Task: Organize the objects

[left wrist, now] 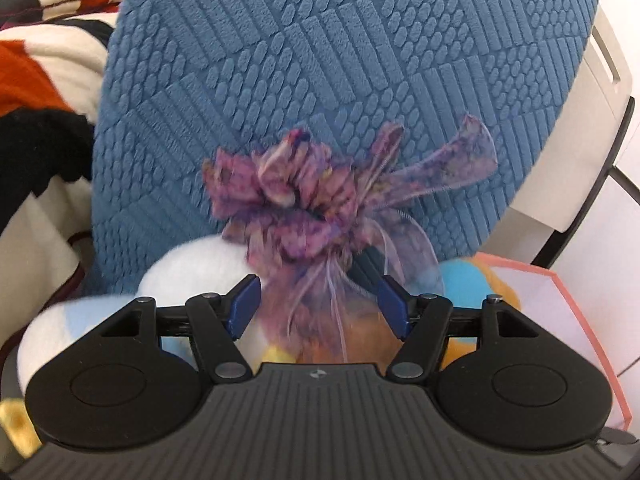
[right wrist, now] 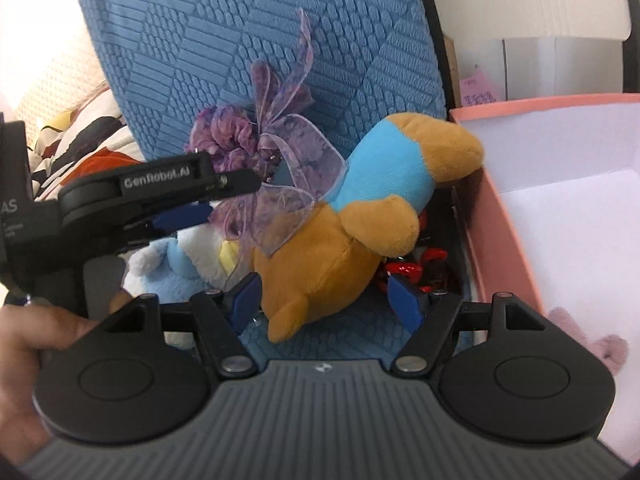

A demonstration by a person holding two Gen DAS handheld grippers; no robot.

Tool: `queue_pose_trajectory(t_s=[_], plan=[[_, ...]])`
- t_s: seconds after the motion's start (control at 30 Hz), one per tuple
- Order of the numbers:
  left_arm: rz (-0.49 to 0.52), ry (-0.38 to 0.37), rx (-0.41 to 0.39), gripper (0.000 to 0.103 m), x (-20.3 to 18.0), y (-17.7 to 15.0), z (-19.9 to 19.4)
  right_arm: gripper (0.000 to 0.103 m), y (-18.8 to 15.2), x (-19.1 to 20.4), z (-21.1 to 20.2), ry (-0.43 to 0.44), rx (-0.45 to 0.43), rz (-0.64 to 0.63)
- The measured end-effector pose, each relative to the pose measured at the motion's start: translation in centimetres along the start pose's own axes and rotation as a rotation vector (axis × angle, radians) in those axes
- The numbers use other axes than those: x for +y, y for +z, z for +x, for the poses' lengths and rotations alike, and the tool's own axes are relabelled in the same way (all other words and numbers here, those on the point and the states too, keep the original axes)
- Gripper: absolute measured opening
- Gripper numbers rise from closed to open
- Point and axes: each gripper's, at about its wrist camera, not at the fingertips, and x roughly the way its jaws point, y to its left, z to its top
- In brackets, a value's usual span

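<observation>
The purple scrunchie [left wrist: 296, 196] looks light and floppy (ribbons trailing); the left gripper [left wrist: 316, 304] and right gripper [right wrist: 326, 298] both gape open.

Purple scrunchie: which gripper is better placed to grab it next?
Left. The left gripper is open with the purple scrunchie and its ribbons straight ahead between the fingers. The right gripper faces the orange-and-blue plush toy beside the pink box.

The pink box [right wrist: 508, 216] lies open with bare floor inside; the blue chair back [right wrist: 248, 32] blocks beyond; the brown-and-blue plush [right wrist: 344, 248] crowds the seat beside the box wall.
</observation>
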Motion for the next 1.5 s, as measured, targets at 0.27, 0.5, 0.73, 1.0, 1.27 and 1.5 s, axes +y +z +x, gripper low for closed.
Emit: queue_pose_trajectory(t_s=[0.27, 0.5, 0.73, 1.0, 1.27, 1.5], plan=[[0.048, 0.021, -0.010, 0.070, 0.2, 1.9, 2.9, 0.072, 0.7, 0.0, 2.6, 0.057, 0.057, 0.044], [0.078, 0.012, -0.016, 0.060, 0.2, 2.7, 4.8, 0.068, 0.9, -0.3, 4.1, 0.071, 0.108, 0.102], [0.103, 0.026, -0.056, 0.031, -0.5, 2.9, 5.3, 0.042, 0.8, -1.3, 5.1, 0.072, 0.160, 0.160], [0.075, 0.007, -0.070, 0.027, -0.8, 2.4, 4.4, 0.033, 0.2, -0.1, 2.9, 0.035, 0.123, 0.038], [0.005, -0.022, -0.055, 0.026, 0.3, 1.5, 1.4, 0.029, 0.1, 0.8, 0.8, 0.008, 0.061, -0.067], [-0.044, -0.011, -0.050, 0.026, -0.5, -1.5, -3.2, 0.025, -1.2, 1.7, -2.0, 0.001, 0.046, -0.146]])
